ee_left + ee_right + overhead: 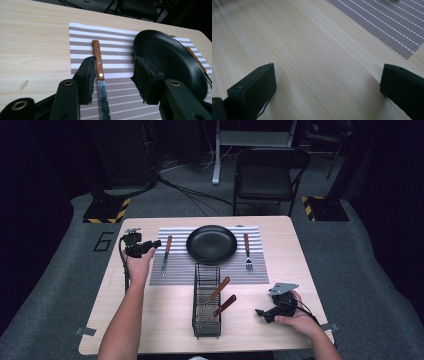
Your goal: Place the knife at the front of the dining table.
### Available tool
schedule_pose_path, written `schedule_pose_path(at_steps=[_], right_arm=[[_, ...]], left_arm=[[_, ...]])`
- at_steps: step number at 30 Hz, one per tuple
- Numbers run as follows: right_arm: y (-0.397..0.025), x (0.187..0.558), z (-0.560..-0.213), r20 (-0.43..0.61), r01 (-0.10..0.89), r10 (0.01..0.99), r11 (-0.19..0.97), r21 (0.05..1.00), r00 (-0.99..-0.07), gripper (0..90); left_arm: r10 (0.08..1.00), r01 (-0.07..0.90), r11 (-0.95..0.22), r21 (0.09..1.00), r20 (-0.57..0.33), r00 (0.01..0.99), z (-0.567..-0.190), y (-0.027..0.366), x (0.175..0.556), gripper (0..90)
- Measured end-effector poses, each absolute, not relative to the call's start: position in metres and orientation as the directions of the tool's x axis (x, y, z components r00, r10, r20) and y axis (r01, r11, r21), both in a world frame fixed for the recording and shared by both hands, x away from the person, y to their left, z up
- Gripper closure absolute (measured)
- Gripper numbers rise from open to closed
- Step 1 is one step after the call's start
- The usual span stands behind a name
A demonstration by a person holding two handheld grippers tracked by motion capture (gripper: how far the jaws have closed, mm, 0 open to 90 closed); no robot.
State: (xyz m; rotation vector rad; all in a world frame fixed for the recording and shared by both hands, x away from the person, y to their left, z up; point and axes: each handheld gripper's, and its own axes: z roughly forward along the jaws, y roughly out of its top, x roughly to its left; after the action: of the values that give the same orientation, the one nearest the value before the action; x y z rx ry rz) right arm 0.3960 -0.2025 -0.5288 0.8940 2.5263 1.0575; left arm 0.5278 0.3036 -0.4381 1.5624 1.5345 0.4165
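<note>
Left hand-held gripper (113,80) wide above knife (99,75), blade tip cut off; right hand-held gripper (328,85) wide, empty.

Count: one knife (166,254) and one fork (247,251) on one striped placemat (175,270), one black plate (211,244), one wire basket (206,320) holding two wooden-handled utensils (220,289), two grippers, one folding chair (269,175) behind.

A pale matt wood-grain table (312,50) carries a coarse woven striped placemat (82,47). The knife (99,75) pairs a glossy reddish wooden handle, set with metal rivets, with a dull steel blade. The black plate (172,57) has a smooth satin sheen.
</note>
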Motion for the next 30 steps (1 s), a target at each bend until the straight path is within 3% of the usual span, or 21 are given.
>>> schedule_pose_path(at_steps=[13,30], right_arm=[[-0.202,0.396,-0.529,-0.003,0.439,0.629,0.546,0.713,-0.777,0.0],[-0.202,0.396,-0.529,-0.003,0.44,0.629,0.546,0.713,-0.777,0.0]], left_arm=[[0.912,0.576,-0.044,0.816,-0.202,0.357,-0.387,0.299,0.49,50.4],[0.859,0.525,-0.192,0.829,-0.116,0.498,-0.399,0.293,0.433,48.9]])
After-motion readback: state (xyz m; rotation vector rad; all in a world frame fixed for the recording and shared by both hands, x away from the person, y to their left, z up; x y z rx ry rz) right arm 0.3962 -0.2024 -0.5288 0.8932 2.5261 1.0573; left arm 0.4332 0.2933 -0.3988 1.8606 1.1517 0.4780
